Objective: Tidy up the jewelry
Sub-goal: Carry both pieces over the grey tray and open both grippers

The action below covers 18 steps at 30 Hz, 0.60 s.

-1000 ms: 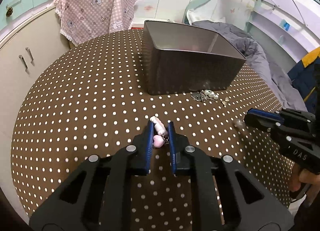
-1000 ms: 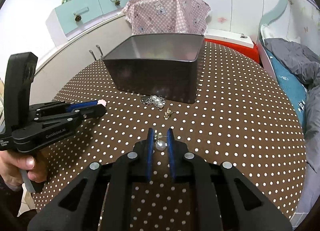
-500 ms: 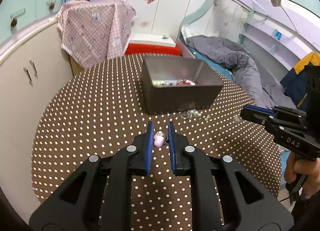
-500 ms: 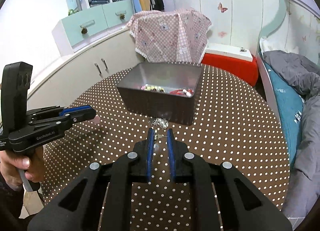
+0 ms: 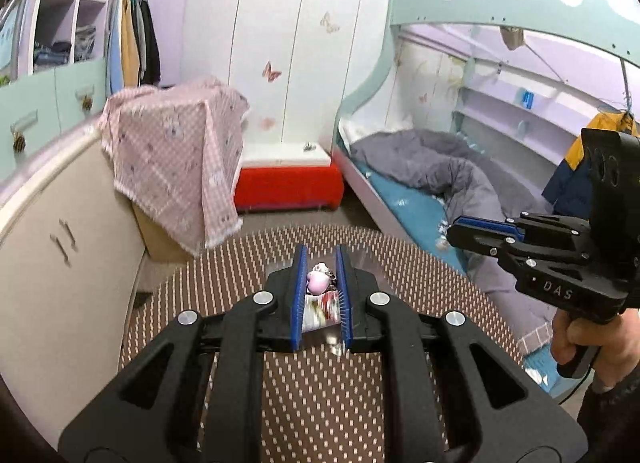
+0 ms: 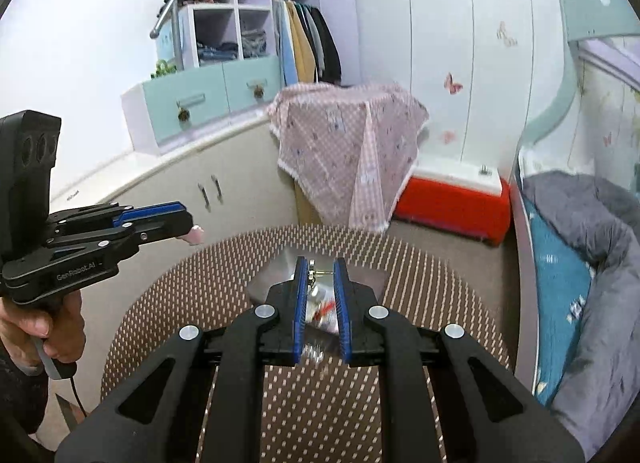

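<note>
Grey tin (image 5: 320,317) mostly hidden behind jaws (contents blurred). Left gripper (image 5: 321,263) clamps pink heart charm (image 5: 317,283), right gripper (image 6: 321,267) clamps earring (image 6: 311,273); both higher vs. 1 s ago.

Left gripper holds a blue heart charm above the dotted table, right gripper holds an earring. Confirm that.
Wrong on the colour: the heart charm in the left gripper is pink, as the left wrist view shows. The rest stands: it is above the dotted table, and the right gripper holds an earring.
</note>
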Each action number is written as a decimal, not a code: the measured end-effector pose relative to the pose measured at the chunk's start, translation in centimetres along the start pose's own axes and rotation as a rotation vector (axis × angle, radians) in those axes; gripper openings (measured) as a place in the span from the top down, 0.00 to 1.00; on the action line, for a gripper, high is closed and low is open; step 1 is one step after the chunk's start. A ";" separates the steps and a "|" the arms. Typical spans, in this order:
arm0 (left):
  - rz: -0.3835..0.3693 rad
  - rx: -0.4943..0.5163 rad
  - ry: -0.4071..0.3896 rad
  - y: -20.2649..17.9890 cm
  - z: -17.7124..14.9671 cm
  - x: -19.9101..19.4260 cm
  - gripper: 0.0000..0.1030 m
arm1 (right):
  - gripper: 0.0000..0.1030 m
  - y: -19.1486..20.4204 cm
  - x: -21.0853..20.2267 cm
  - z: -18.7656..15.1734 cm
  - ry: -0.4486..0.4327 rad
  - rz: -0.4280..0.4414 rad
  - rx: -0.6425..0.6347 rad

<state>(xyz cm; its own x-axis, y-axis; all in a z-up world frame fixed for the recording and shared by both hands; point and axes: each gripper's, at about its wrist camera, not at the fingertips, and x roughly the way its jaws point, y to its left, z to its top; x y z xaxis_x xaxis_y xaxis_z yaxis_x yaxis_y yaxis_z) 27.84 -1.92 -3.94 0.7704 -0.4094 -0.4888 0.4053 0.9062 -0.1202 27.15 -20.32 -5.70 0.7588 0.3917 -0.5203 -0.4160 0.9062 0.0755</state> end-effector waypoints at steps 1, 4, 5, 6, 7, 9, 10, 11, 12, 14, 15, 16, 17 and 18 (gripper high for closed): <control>-0.008 -0.004 -0.002 0.1 0.6 0.2 0.86 | 0.89 -0.1 0.0 0.5 -0.007 0.008 0.001; -0.017 -0.010 0.003 0.1 2.0 1.1 0.86 | 0.89 -0.2 0.3 2.3 -0.019 0.021 -0.007; -0.019 -0.008 0.007 0.1 2.2 1.3 0.86 | 0.89 -0.2 0.5 2.5 -0.017 0.024 -0.007; -0.020 -0.006 0.014 0.1 2.6 1.8 0.86 | 0.89 -0.2 0.8 2.7 -0.015 0.024 -0.008; -0.021 -0.004 0.023 0.0 2.9 2.4 0.86 | 0.89 -0.4 1.4 3.1 -0.006 0.024 -0.007; -0.026 -0.004 0.045 -0.1 3.0 3.2 0.86 | 0.89 -0.6 2.6 3.3 0.012 0.024 0.005; -0.028 -0.005 0.059 -0.1 3.1 3.7 0.86 | 0.89 -0.7 2.7 3.2 0.016 0.026 0.010; -0.025 -0.007 0.075 0.0 3.0 4.4 0.86 | 0.89 -0.9 3.2 3.2 0.025 0.033 0.018; -0.025 -0.006 0.087 0.0 3.0 4.9 0.86 | 0.89 -1.0 4.0 3.2 0.035 0.036 0.026; -0.025 -0.008 0.110 0.2 3.0 5.8 0.85 | 0.89 -1.4 5.1 3.3 0.057 0.041 0.044; -0.016 -0.013 0.120 0.4 2.9 6.4 0.85 | 0.89 -1.7 5.8 3.2 0.070 0.038 0.054; -0.005 -0.017 0.138 0.5 2.9 7.0 0.85 | 0.88 -2.0 6.4 3.1 0.079 0.028 0.066; 0.010 -0.016 0.159 0.7 2.8 7.7 0.73 | 0.88 -2.3 6.7 3.2 0.083 0.022 0.076; 0.042 -0.012 0.168 0.7 2.7 8.0 0.28 | 0.81 -2.8 7.3 2.9 0.093 0.018 0.099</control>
<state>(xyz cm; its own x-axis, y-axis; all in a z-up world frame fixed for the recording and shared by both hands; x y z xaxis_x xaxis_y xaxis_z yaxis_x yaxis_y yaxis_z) 35.62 -4.86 -5.62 0.6929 -0.3485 -0.6312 0.3680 0.9238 -0.1061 35.35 -19.52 -7.21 0.7000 0.3959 -0.5943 -0.3741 0.9122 0.1670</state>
